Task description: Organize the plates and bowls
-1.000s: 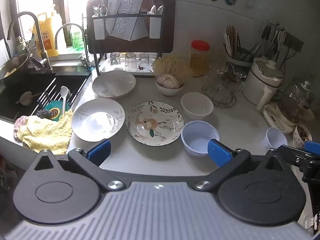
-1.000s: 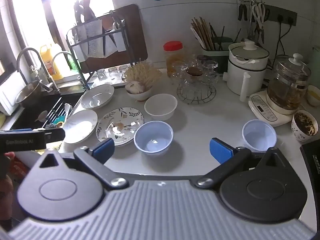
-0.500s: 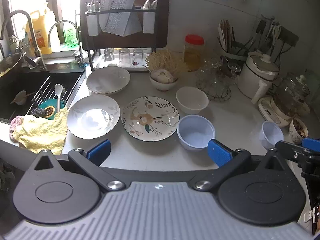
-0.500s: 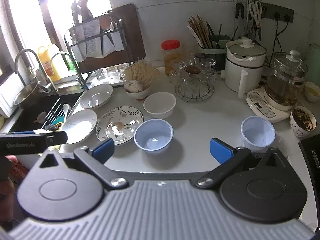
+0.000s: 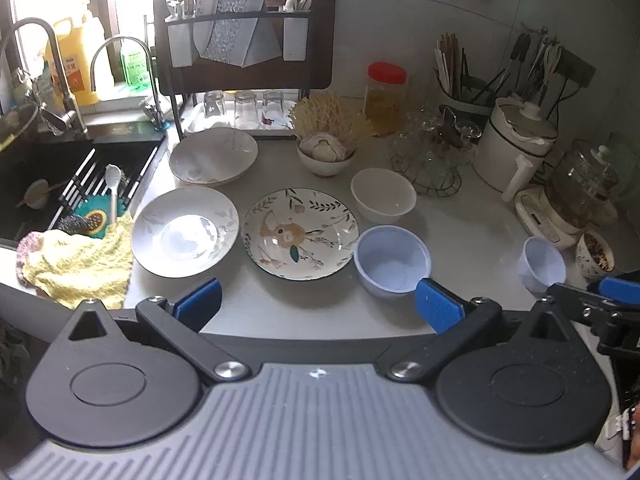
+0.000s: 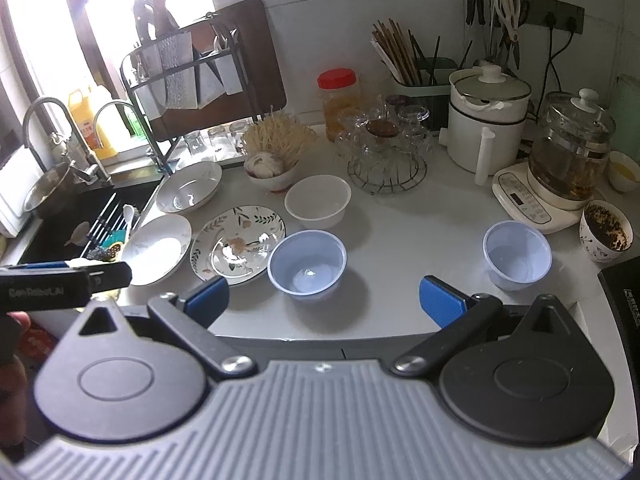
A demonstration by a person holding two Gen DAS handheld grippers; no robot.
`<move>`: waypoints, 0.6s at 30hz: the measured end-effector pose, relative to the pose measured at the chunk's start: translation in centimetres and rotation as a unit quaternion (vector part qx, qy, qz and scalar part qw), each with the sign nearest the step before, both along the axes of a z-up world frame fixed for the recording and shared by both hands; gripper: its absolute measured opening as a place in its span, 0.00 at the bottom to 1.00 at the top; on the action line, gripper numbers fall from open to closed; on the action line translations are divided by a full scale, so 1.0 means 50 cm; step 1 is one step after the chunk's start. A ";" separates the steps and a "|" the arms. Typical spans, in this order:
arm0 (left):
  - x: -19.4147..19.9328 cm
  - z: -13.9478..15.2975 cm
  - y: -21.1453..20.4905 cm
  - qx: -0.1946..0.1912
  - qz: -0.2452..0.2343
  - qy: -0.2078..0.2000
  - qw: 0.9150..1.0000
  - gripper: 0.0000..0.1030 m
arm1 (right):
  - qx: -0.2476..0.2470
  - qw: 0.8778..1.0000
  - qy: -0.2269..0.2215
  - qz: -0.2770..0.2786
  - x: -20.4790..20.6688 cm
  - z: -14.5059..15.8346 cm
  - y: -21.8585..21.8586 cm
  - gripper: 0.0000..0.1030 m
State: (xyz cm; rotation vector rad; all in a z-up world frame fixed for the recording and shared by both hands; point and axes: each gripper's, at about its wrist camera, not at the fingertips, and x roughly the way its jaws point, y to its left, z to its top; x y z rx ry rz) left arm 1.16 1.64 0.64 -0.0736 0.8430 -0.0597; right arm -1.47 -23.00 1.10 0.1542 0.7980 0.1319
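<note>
Left wrist: floral plate [image 5: 301, 233] upright, empty; lilac bowl [image 5: 393, 260] touching.

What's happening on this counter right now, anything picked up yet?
Nothing is picked up yet. The left gripper and right gripper are both open and empty, held above the counter's near edge. The floral plate, two white plates, the white bowl and two lavender bowls all sit separately, unstacked.
</note>
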 end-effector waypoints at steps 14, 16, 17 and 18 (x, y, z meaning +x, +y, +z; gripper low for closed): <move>0.024 0.013 -0.001 0.004 -0.003 0.000 1.000 1.00 | 0.013 1.000 -0.003 -0.004 0.009 0.004 -0.011 1.00; 0.025 0.014 -0.002 0.006 -0.005 -0.001 1.000 1.00 | 0.015 1.000 -0.002 -0.003 0.009 0.003 -0.010 1.00; 0.028 0.015 -0.003 0.006 -0.005 -0.001 1.000 1.00 | 0.016 1.000 -0.002 -0.002 0.009 0.003 -0.010 1.00; 0.027 0.014 -0.003 0.005 -0.005 0.000 1.000 1.00 | 0.016 1.000 -0.001 -0.001 0.009 0.002 -0.010 1.00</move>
